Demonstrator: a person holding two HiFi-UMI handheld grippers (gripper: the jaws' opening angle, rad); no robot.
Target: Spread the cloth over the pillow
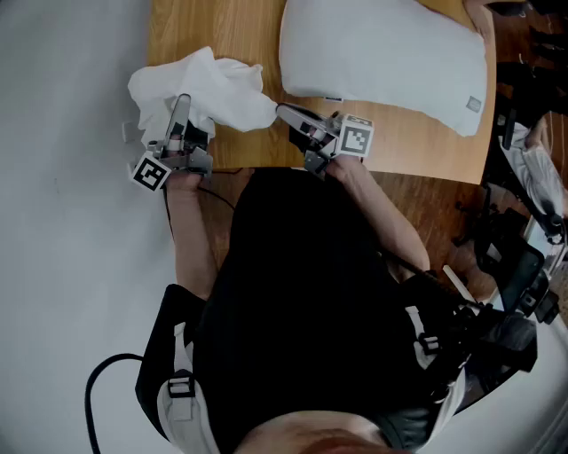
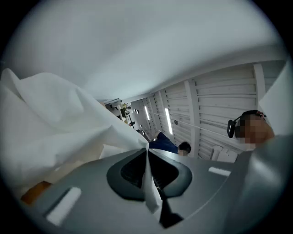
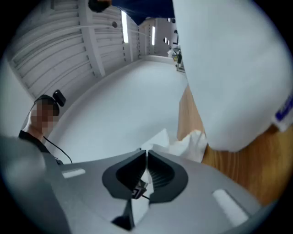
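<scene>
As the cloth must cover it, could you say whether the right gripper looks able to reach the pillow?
Probably yes: the right gripper, shut on the cloth, lies beside the pillow, nothing between.

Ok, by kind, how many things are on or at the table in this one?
cloth: 1
pillow: 1
table: 1
grippers: 2, the left gripper and the right gripper, both shut on the cloth
Total: 5

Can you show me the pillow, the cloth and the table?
pillow (image 1: pixel 382 58), head view, middle of its top.
cloth (image 1: pixel 209 89), head view, middle of the bunched heap.
table (image 1: pixel 222 27), head view, bare wood beside the pillow.
</scene>
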